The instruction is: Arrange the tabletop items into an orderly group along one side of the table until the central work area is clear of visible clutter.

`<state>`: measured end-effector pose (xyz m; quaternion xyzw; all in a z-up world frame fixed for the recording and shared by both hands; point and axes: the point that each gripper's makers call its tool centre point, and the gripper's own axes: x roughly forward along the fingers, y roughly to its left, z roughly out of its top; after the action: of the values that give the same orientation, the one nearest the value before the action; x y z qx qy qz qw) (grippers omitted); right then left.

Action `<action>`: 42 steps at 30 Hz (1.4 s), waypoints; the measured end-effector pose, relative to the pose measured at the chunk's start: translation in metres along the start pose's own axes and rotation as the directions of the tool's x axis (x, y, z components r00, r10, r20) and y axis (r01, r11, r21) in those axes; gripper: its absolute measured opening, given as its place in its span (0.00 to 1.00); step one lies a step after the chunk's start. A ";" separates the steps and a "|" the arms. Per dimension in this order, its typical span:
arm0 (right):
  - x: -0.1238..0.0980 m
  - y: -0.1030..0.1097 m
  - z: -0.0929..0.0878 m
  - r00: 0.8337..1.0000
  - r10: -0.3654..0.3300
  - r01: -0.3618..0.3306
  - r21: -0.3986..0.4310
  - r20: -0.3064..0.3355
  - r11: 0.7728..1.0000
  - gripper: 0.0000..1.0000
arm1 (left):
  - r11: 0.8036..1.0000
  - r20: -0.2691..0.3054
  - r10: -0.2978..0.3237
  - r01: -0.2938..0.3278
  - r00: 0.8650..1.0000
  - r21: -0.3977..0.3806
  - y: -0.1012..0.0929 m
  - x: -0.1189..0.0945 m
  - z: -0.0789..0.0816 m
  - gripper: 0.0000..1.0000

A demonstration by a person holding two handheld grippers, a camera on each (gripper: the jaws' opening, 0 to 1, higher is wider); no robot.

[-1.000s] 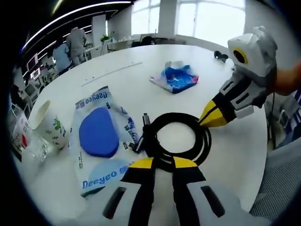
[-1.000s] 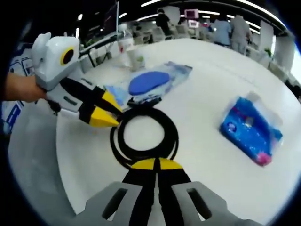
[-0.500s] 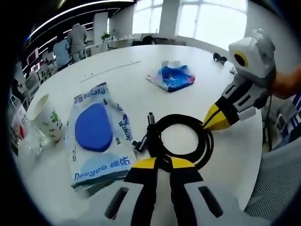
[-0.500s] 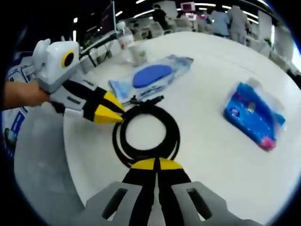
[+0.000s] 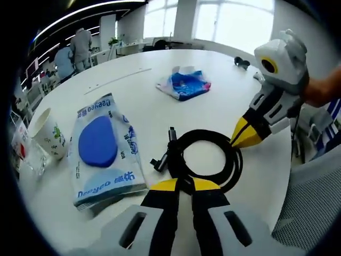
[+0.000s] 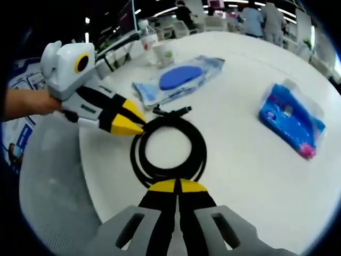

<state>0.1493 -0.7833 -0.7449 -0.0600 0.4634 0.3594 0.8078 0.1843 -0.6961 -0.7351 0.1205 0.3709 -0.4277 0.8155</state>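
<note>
Coiled cable (image 5: 205,160), black and looped in a flat ring on the white tabletop (image 5: 160,101), plug ends poking out beside a wipes pack (image 5: 101,152). Left tongs (image 5: 184,185) and right tongs (image 6: 175,186) each pinch its rim, on opposite sides.

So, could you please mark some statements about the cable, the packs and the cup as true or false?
1. Both grippers grip the black cable coil. True: left gripper and right gripper each pinch its loop.
2. The wet wipes pack lies on top of the coil. False: it lies beside it, apart.
3. The paper cup is upside down. False: its open mouth faces up.
4. The blue tissue pack lies away from the coil. True.
5. The cable's plug ends are hidden. False: they stick out toward the wipes pack.
</note>
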 end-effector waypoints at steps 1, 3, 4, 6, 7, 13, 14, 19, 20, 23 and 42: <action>0.000 0.000 -0.001 1.000 0.003 -0.003 0.000 -0.002 1.000 0.00 | 1.000 -0.001 -0.006 0.006 1.000 0.000 -0.002 -0.001 -0.001 0.07; -0.002 0.002 -0.003 1.000 0.011 -0.011 -0.001 -0.011 1.000 0.00 | 1.000 -0.002 -0.018 0.018 1.000 0.005 -0.006 -0.002 -0.003 0.07; -0.002 0.002 -0.004 1.000 0.013 -0.013 -0.003 -0.013 1.000 0.00 | 1.000 -0.005 -0.023 0.023 1.000 0.009 -0.007 -0.003 -0.004 0.07; -0.003 0.005 -0.006 1.000 0.015 -0.015 -0.008 -0.023 1.000 0.00 | 1.000 -0.008 -0.028 0.028 1.000 0.015 -0.009 -0.003 -0.005 0.07; -0.003 0.005 -0.007 1.000 0.013 -0.013 -0.016 -0.028 1.000 0.00 | 0.999 -0.009 -0.031 0.031 0.999 0.028 -0.011 -0.004 -0.006 0.07; -0.006 0.009 -0.013 0.999 0.011 -0.013 -0.037 -0.051 0.999 0.00 | 0.996 -0.018 -0.070 0.071 0.997 0.054 -0.018 -0.006 -0.009 0.07; -0.006 0.010 -0.014 0.999 0.012 -0.014 -0.035 -0.052 0.999 0.00 | 0.996 -0.014 -0.072 0.073 0.997 0.059 -0.018 -0.006 -0.009 0.07; -0.006 0.011 -0.014 0.998 0.006 -0.011 -0.078 -0.059 0.997 0.00 | 0.995 0.015 -0.067 0.066 0.998 0.071 -0.013 -0.008 -0.002 0.09; -0.006 0.012 -0.014 0.998 0.004 -0.009 -0.081 -0.061 0.997 0.00 | 0.997 0.036 -0.054 0.052 0.998 0.056 -0.008 -0.010 0.002 0.10; -0.006 0.011 -0.014 0.998 0.005 -0.010 -0.090 -0.061 0.996 0.00 | 0.999 0.059 -0.019 0.017 0.998 0.032 0.006 -0.015 0.009 0.15; -0.007 0.011 -0.014 0.998 0.014 -0.018 -0.066 -0.057 0.998 0.00 | 0.982 -0.016 0.102 -0.098 0.995 0.158 0.049 -0.001 0.004 0.30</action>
<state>0.1304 -0.7852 -0.7451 -0.0930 0.4742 0.3792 0.7891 0.2244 -0.6680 -0.7373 0.2081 0.3392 -0.4126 0.8194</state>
